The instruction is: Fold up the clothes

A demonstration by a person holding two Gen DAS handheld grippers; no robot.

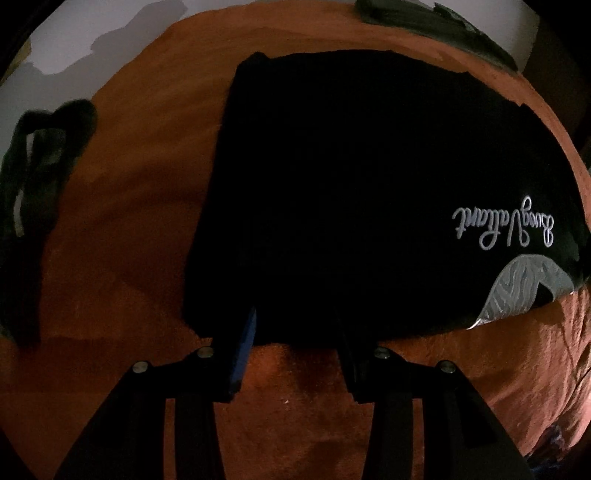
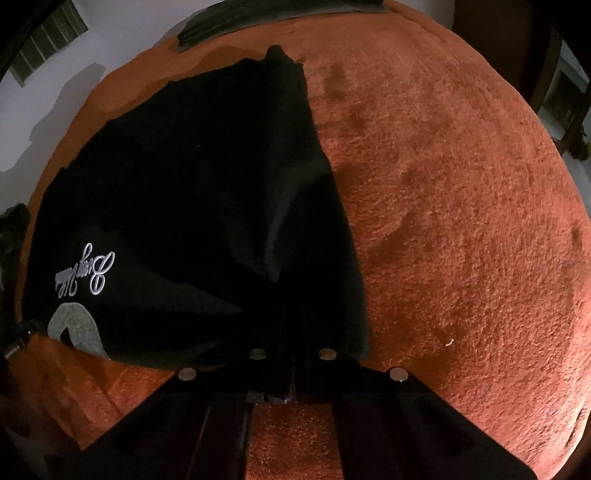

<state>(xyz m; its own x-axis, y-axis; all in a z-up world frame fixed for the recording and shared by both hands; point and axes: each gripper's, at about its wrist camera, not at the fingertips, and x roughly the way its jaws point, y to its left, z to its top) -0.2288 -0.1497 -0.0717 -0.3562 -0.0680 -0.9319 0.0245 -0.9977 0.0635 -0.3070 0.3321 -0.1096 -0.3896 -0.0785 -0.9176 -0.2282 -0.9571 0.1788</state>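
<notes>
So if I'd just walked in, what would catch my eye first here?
Probably the black garment with white script lettering, spread across the rust-orange fuzzy blanket. The lettering and a silver-grey patterned print sit at its right end in the left wrist view. Next, the left gripper, open at the garment's near edge, and the right gripper, closed on its near edge.

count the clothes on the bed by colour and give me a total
Black with white script: 1, the black garment under both grippers.
Dark green-grey: 2, a folded pile at the far edge and a crumpled piece off to the left.
Total: 3, all on the orange blanket.
</notes>
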